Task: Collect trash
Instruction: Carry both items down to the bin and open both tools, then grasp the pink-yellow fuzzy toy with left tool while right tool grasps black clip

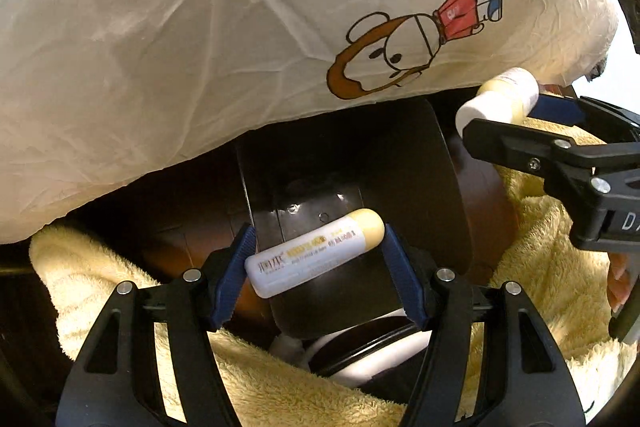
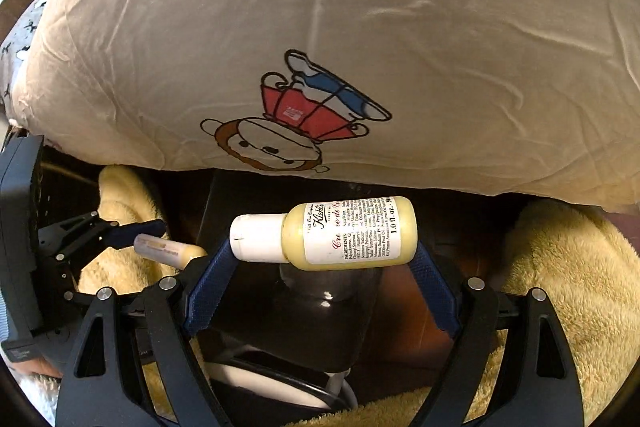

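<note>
Each tool grips a container (bin perhaps below): tube point(image 1: 314, 257), bottle point(image 2: 326, 233).

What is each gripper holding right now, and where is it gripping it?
The left gripper holds a slim tube end to end. The right gripper holds a small lotion bottle, cap to base.

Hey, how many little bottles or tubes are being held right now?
2. The slim tube lies crosswise in the left gripper. The lotion bottle lies crosswise in the right gripper. More could be hidden under the pillow or blanket.
</note>
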Demonstrator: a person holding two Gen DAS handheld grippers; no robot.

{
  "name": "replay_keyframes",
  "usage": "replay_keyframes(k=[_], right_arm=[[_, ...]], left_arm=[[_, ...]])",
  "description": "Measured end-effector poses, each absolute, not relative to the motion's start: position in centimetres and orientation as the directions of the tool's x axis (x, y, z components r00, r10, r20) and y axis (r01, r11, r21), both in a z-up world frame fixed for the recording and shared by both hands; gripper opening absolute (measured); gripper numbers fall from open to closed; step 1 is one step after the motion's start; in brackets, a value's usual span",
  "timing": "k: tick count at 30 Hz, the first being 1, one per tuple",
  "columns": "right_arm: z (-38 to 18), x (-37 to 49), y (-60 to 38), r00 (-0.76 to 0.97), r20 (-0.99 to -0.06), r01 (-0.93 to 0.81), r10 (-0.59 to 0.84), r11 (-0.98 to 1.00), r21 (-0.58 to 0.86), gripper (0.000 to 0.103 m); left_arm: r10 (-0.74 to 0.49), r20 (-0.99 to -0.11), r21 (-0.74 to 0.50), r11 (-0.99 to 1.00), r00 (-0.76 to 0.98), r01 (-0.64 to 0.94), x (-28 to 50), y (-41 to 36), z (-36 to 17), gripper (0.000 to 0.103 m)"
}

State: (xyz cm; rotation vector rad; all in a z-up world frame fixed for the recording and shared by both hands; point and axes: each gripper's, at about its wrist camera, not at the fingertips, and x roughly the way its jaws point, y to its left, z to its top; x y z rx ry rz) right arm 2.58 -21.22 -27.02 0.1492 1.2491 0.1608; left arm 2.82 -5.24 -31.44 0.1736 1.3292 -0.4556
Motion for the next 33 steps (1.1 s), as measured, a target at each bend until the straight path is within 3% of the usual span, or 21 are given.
replay_keyframes(k=[3, 11, 19, 26, 33], right_arm=[[-26.5, 2.4, -21.8, 0.325, -0.924, -0.029, 0.202, 0.978, 0.204, 0.095], [-22.9, 2.2, -24.3, 0.436, -0.88, -0.009, 0.186, 0.979, 0.202, 0.095], [-13.5, 3.2, -25.9, 0.685, -0.723, -0.025, 0.085, 0.995, 0.093, 0.095], [-11.1, 8.6, -28.0, 0.726, -0.687, 0.039, 0.004, 0.998, 0.047, 0.095], [-9.1, 12.6, -31.1, 0.735, -0.663, 0.142, -0.138, 0.989, -0.049, 0.095]], left_arm=[[-0.218, -0.958, -0.125, 0.903, 0.188, 0.41, 2.8, -5.3, -31.0, 0.081], [-0.206, -0.934, -0.078, 0.916, 0.294, 0.394, 3.1, -4.3, -26.5, 0.084], [-0.24, -0.821, -0.047, 0.933, 0.518, 0.358, 3.9, -2.3, -17.4, 0.089], [-0.222, -0.754, 0.005, 0.939, 0.619, 0.344, 7.2, -2.7, -13.1, 0.089], [-0.25, -0.739, -0.008, 0.932, 0.626, 0.363, 10.4, -4.2, -12.3, 0.089]])
